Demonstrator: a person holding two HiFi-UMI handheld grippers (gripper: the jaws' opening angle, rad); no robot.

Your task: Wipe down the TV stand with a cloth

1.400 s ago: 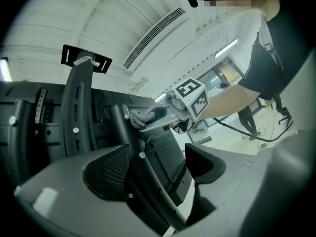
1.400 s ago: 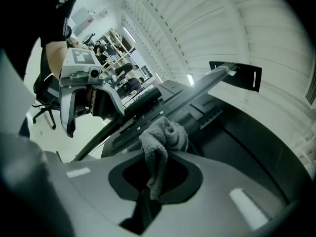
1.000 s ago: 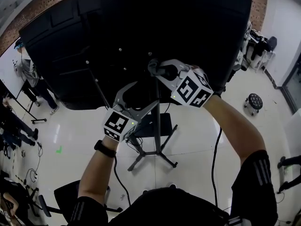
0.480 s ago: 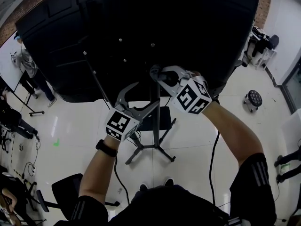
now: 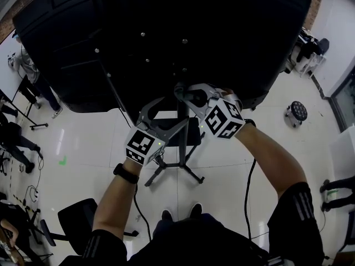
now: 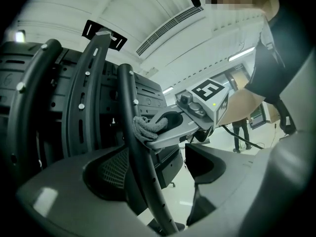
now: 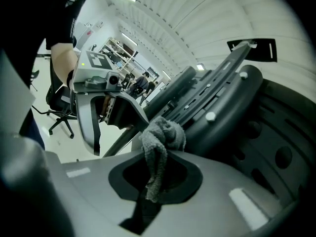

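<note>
Right claw (image 5: 186,93) slid lower, cloth (image 7: 160,135) pinched against stand pole (image 5: 182,143).

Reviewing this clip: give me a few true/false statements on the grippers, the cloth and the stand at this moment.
1. The right gripper holds a grey cloth. True.
2. The left gripper also holds a cloth. False: its jaws stand apart, with the post between them.
3. The cloth is on the TV's screen side. False: it lies against the post, behind the back of the TV.
4. The stand rests on a pale floor. True.
</note>
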